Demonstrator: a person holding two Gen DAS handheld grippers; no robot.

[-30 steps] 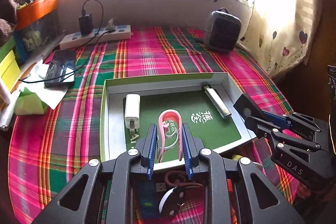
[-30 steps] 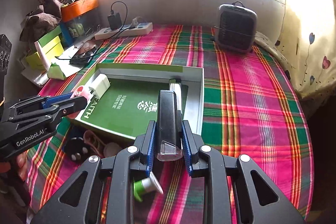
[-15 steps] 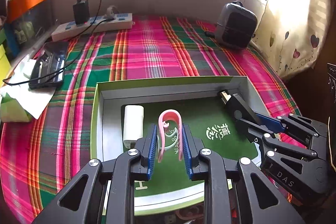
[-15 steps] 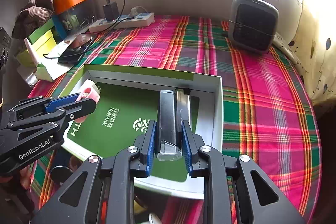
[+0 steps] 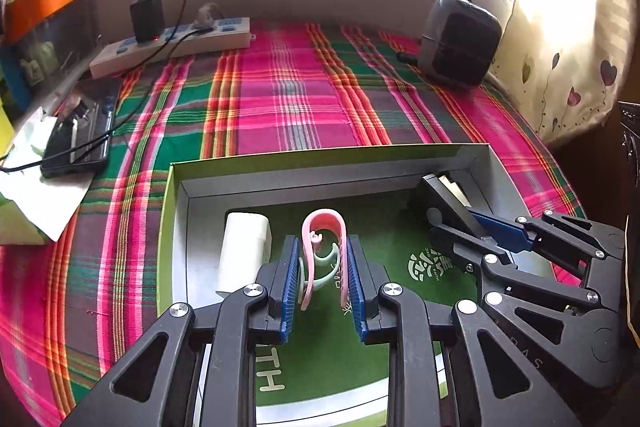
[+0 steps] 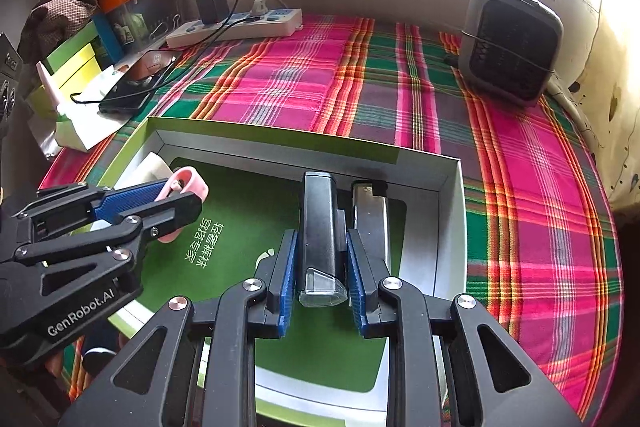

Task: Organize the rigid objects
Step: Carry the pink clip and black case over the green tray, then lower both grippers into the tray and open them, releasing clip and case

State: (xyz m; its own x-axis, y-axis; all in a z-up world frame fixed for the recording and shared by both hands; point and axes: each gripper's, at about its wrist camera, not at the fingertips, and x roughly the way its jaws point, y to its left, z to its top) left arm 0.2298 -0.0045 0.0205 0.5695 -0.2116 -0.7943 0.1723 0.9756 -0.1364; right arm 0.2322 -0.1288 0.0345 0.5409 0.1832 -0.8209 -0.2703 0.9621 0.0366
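the green box [image 5: 328,157] lies on the plaid cloth. over it, the right gripper [image 6: 322,281] clamps a black bar [image 6: 318,227] beside a silver bar [image 6: 370,215]; only the left view shows the left gripper [image 5: 323,279] squeezing a pink clip [image 5: 324,227] beside a white charger [image 5: 242,251].

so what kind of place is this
Probably a lived-in room at home: a plaid cloth under a window, with a power strip, a small heater and a charging phone.

Between the blue-padded jaws on the left sits a pale pink curved plastic clip [image 5: 323,227]; between those on the right, a glossy black oblong bar [image 6: 319,227]. Beneath both lies a shallow green-floored, grey-walled cardboard box [image 5: 328,179] on a pink, green and orange plaid cloth [image 5: 296,99].
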